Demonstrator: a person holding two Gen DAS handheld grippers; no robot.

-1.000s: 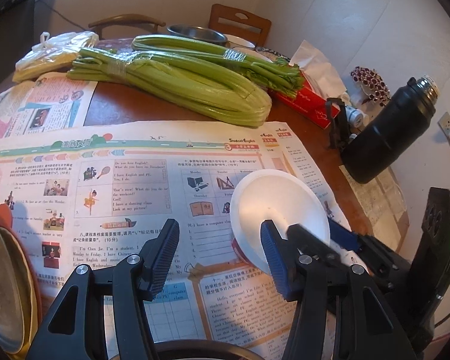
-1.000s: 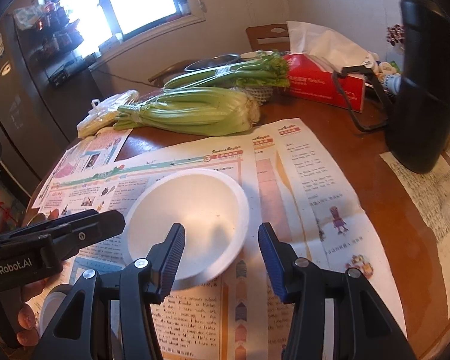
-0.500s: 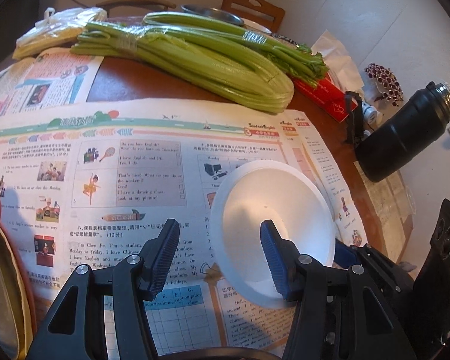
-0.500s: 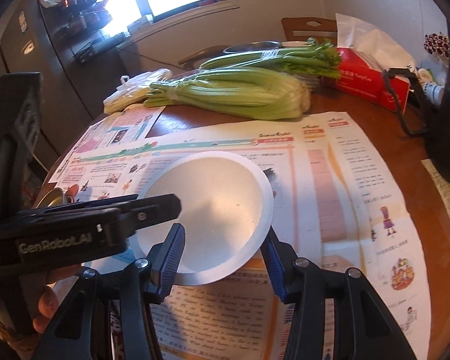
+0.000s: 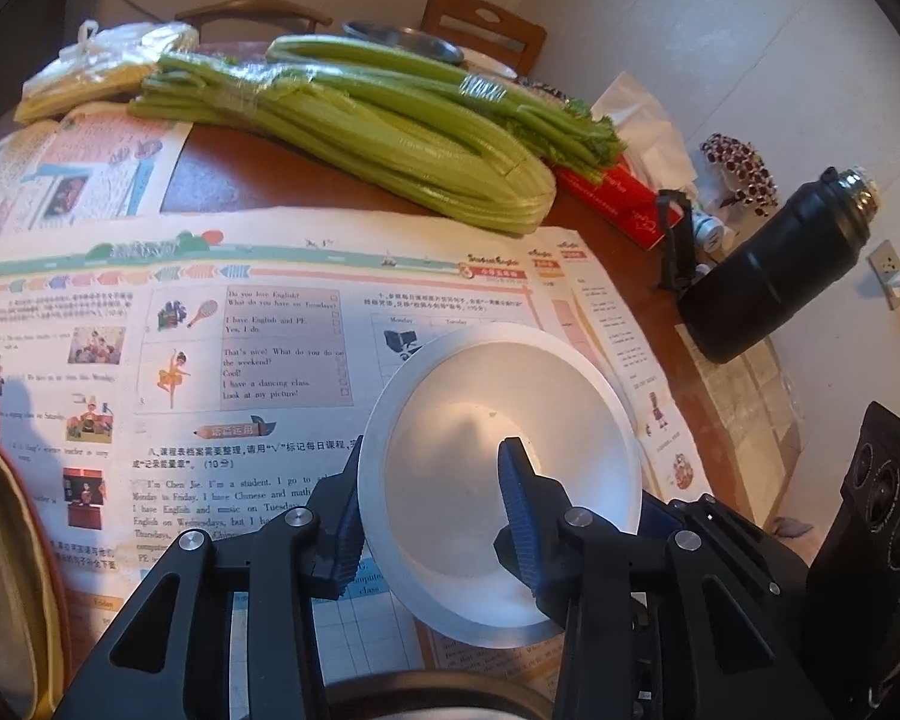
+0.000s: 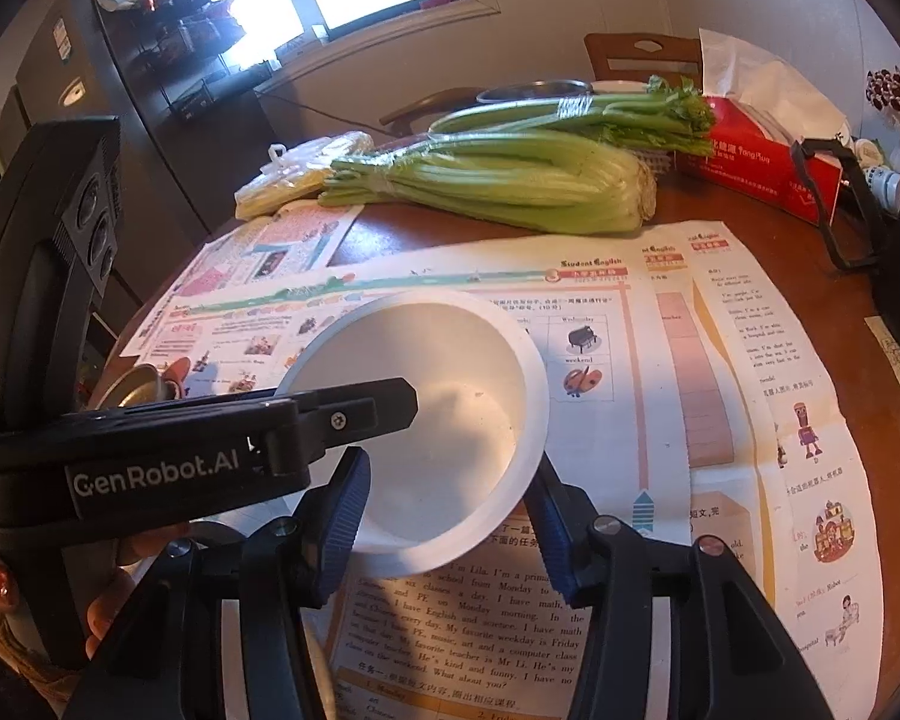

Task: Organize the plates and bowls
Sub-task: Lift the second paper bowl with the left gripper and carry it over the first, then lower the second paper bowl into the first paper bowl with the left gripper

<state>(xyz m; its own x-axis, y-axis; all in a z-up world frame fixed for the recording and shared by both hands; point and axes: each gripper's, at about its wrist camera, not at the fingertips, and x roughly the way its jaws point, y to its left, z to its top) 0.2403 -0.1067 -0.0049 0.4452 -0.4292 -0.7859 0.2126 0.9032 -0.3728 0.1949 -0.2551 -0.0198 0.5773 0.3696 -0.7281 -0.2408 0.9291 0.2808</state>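
Note:
A white bowl is held above the newspaper-covered table, tilted. My right gripper has a finger on each side of it and is shut on it. My left gripper is open; its right finger is inside the bowl and its left finger is outside the rim, which lies between them. The left gripper's body crosses the right wrist view. A metal plate on an orange one shows at the left edge, and also in the right wrist view.
Celery bundles lie at the back of the table. A red tissue box, a black flask, a yellow bag, a metal bowl and two chairs are behind. Newspaper covers the wooden table.
The bowl has been carried toward the left gripper, and its rim has come between the left fingers. Both grippers have drawn close together.

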